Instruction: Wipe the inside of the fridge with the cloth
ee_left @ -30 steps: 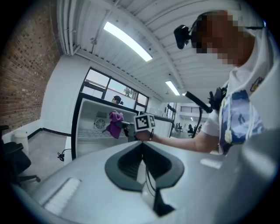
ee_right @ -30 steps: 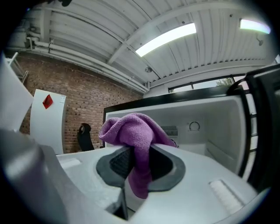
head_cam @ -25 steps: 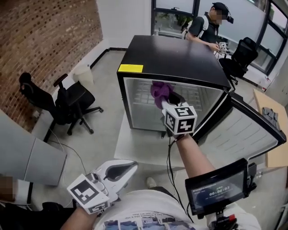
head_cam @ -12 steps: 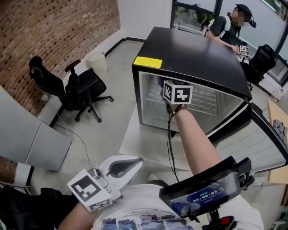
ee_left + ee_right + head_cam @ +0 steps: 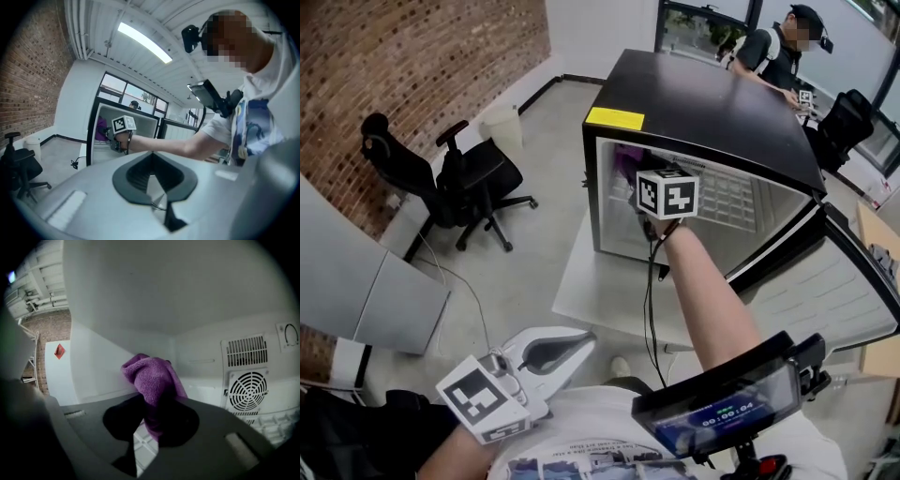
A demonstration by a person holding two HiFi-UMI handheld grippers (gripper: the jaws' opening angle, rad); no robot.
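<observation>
Cloth, purple, gripped fast in the jaws of the right gripper and presented inside the fridge, towards its upper left corner, for wiping; left gripper is held closed, empty, aside by the torso.

The head view looks steeply down from above onto the open fridge. The right gripper view sits close inside it, facing the rear wall. The left gripper view, held low, looks up at it from farther off.
</observation>
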